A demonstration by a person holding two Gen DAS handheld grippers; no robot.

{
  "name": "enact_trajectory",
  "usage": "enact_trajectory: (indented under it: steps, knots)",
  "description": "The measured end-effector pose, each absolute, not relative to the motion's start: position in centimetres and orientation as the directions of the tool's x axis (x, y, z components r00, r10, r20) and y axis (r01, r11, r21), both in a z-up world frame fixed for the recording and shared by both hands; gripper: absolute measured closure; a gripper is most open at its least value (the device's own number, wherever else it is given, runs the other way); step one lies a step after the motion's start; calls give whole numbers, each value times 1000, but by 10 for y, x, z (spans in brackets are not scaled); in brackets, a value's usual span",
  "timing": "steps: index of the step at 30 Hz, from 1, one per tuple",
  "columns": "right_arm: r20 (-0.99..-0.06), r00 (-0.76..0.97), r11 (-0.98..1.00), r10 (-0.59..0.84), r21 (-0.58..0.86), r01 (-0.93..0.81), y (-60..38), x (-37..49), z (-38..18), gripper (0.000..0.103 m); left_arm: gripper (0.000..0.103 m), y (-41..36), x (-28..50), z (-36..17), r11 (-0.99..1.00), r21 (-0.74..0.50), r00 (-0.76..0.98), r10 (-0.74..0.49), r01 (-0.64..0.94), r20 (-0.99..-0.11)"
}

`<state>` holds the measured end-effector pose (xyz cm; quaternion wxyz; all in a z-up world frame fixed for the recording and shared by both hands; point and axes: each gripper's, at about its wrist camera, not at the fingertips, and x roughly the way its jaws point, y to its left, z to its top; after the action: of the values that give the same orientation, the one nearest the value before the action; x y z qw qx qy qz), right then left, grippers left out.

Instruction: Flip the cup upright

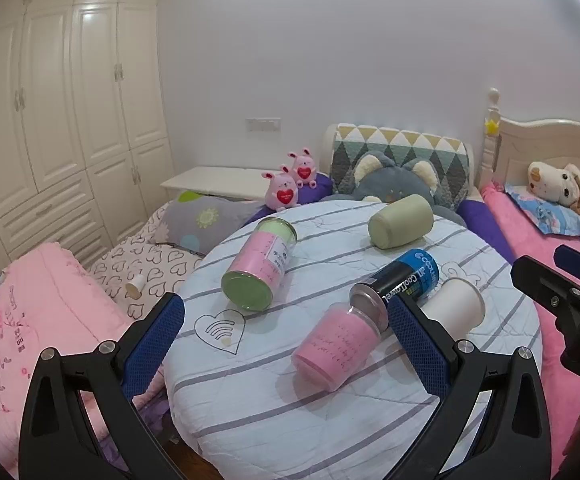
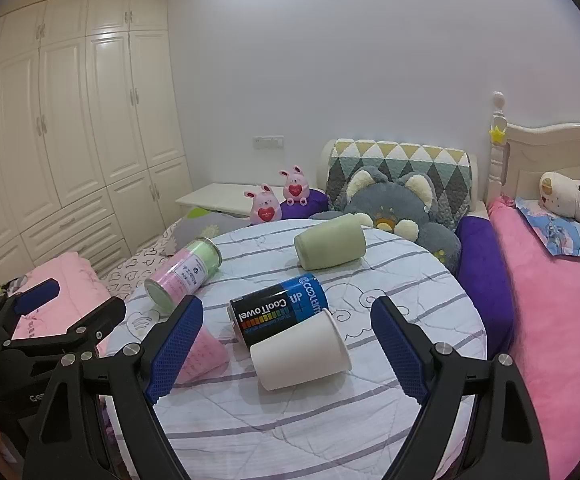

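A: White paper cup [image 2: 300, 354], tapered, lying on its side on the round table [image 2: 430, 280] under a striped quilted cloth. Rim toward the right, base toward the left, near the table's front. Position relative to neighbours?

B: Touching or just beside a blue-and-black cylindrical can [image 2: 279, 310] printed "CoolTowel", also on its side, directly behind it. Left of those, a pink translucent jar [image 1: 336, 346], tipped over. Farther back, a pink-and-green labelled canister [image 2: 183, 274] and a pale green soft cylinder [image 2: 330, 246], both lying down, well apart from the cup.

A: Right tongs [image 2: 290, 354]?

B: Blue-padded jaws spread wide, holding nothing, one on either side of the cup in the right wrist view. Not yet in contact, as far as I can tell.

A: Left tongs [image 1: 285, 338]?

B: Likewise wide open and empty, facing the pink jar.

A: Handling note for the step in hand?

B: My judgement: close the right tongs across the cup's mid-body, gently, since thin paper likely crushes. Approach from the front, so the can behind is not nudged. Then rotate the rim upward and set the base flat; the quilted cloth looks soft, so release only once the cup stands steady.
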<state>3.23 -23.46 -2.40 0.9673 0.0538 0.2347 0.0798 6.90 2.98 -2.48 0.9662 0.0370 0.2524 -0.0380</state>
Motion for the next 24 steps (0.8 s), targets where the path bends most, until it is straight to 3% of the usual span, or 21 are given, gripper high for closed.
enact_trajectory:
  steps: [14, 24]
  knots:
    - [-456, 870, 978, 187, 170, -122, -247, 41, -33, 16, 0, 15, 83, -27, 987, 98, 858, -62, 130, -510]
    - [-473, 861, 971, 185, 220, -88, -263, 60, -44, 16, 0, -17, 125, -38, 933, 111, 744, -197, 342, -639]
